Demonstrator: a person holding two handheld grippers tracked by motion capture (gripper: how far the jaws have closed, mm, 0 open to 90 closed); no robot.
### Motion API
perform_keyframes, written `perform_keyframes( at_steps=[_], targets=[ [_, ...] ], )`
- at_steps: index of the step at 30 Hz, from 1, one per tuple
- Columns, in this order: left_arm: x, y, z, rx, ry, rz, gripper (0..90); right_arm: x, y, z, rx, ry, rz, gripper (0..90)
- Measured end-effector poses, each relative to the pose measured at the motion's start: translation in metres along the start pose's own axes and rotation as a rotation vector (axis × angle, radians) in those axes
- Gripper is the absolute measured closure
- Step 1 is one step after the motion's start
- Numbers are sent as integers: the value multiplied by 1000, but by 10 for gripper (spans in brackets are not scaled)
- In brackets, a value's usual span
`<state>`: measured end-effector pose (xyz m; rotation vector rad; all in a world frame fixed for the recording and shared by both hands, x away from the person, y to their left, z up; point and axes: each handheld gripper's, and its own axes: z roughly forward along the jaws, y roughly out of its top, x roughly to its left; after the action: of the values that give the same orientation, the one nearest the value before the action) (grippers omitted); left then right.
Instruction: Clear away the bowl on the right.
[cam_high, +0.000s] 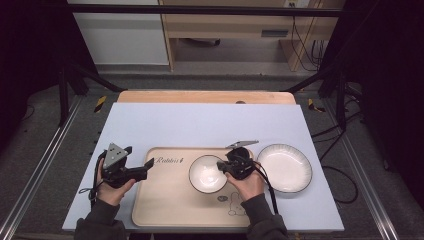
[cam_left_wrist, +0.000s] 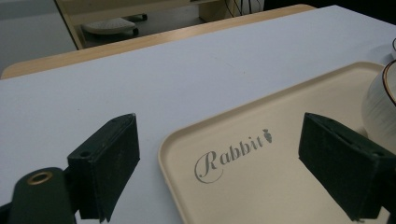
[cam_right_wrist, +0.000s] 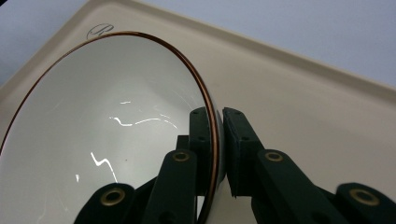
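Pinching the bowl (cam_right_wrist: 107, 135) by its rim, the right gripper (cam_right_wrist: 217, 140) has its 2 fingers closed across the wall, holding it on the tray (cam_high: 165, 200). The left gripper (cam_high: 131, 165) waits wide open and empty over the tray's left edge, likely to steady it.

Grey floor (cam_high: 45, 135); wooden desk (cam_high: 225, 25)

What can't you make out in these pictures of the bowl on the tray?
- Bowl base: in the right gripper view the right tool, clamped on the rim, covers it.
- Bowl body: cut off by the left gripper view's right edge.
- Tray rabbit drawing: too small in the high view, partly under the sleeve.
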<state>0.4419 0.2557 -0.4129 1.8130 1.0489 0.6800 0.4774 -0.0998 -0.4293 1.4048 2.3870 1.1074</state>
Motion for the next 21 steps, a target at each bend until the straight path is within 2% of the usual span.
perform_keyframes(
  at_steps=[21],
  targets=[
    [1, 0, 0, -5, 0, -9, 122, 0, -4, 13, 38, 4, 3, 823]
  ],
)
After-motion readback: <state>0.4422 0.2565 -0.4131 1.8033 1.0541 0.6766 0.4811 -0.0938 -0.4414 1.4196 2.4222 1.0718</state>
